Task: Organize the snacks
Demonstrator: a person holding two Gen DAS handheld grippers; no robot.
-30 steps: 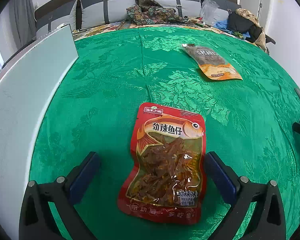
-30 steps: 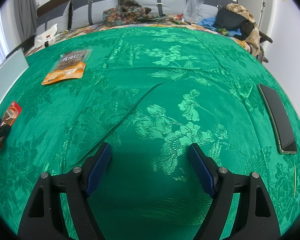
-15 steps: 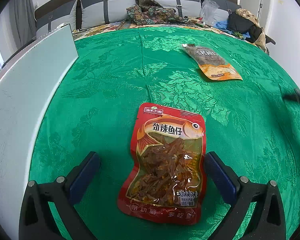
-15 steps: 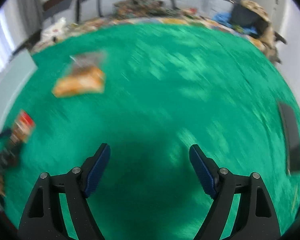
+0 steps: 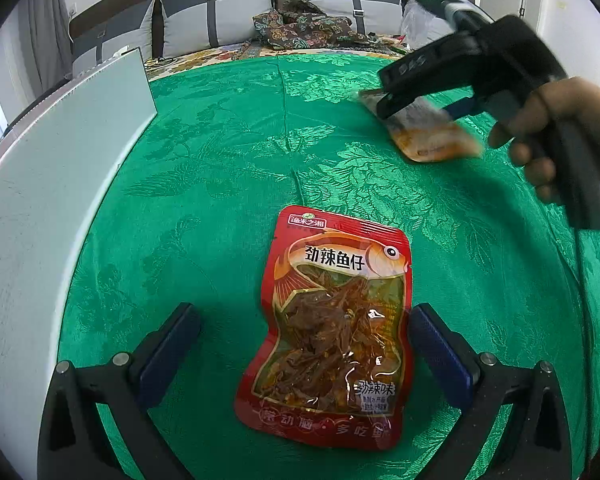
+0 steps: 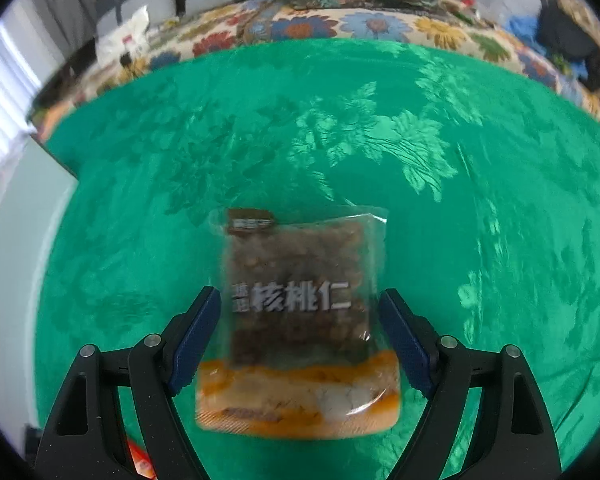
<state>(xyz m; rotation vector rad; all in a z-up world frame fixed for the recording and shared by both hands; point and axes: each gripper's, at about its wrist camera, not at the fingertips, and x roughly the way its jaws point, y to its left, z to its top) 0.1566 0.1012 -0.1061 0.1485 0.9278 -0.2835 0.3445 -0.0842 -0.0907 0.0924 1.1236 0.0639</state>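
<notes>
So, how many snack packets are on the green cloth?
2. The red fish packet lies between the left gripper's open fingers; the walnut packet lies between the right gripper's open fingers.

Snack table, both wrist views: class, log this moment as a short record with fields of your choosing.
surface: green patterned tablecloth
red fish snack packet: flat, between open left gripper fingers, not gripped
walnut kernel packet: flat, between open right gripper fingers
left edge: pale board
background: grey cushions
</notes>
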